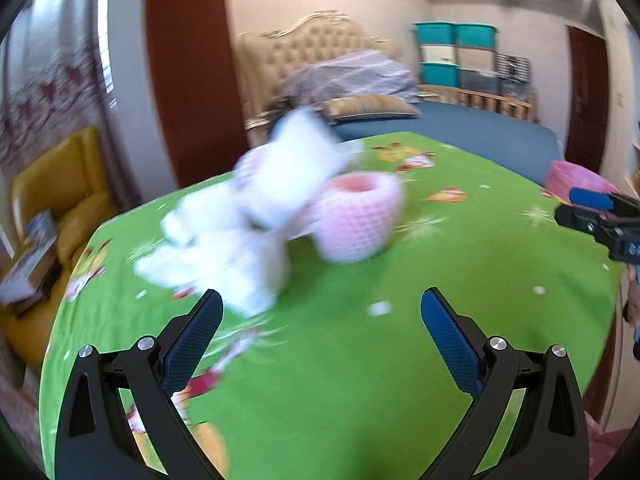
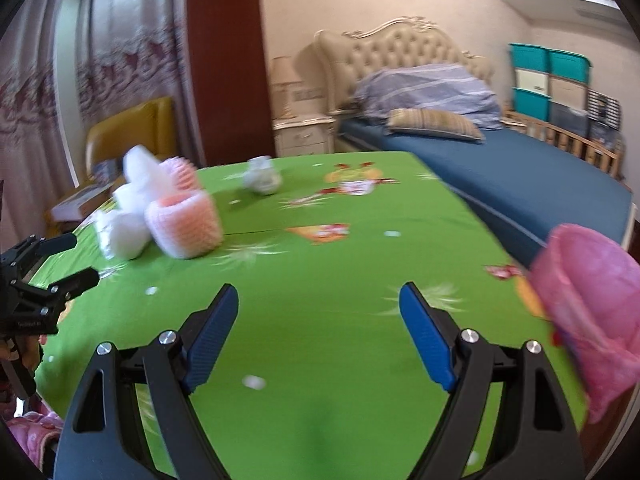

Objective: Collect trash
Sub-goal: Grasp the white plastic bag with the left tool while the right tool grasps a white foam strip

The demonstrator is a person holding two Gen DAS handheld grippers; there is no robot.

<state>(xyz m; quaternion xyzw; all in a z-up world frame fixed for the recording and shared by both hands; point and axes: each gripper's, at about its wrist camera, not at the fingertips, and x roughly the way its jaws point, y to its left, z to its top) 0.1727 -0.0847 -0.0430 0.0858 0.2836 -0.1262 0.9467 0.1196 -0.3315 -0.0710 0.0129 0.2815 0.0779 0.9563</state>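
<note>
We read both tongs as empty. The left gripper (image 1: 322, 312) has its jaws spread wide, nothing between them; it points at the heap of white foam wrap (image 1: 240, 220) and the pink foam fruit net (image 1: 360, 216) at centre of its frame (blurred, so piece count uncertain). The right gripper (image 2: 319, 308) is likewise spread over bare green tablecloth (image 2: 340, 360). A crumpled grey-white wad (image 2: 262, 176) lies apart, upper middle of the right view. The pink bag (image 2: 588, 312) sits at the right edge of the right view, mouth up, presumably the receptacle, kept beside the table edge for easy drops. We judge collection not yet begun: all trash on the cloth.
</note>
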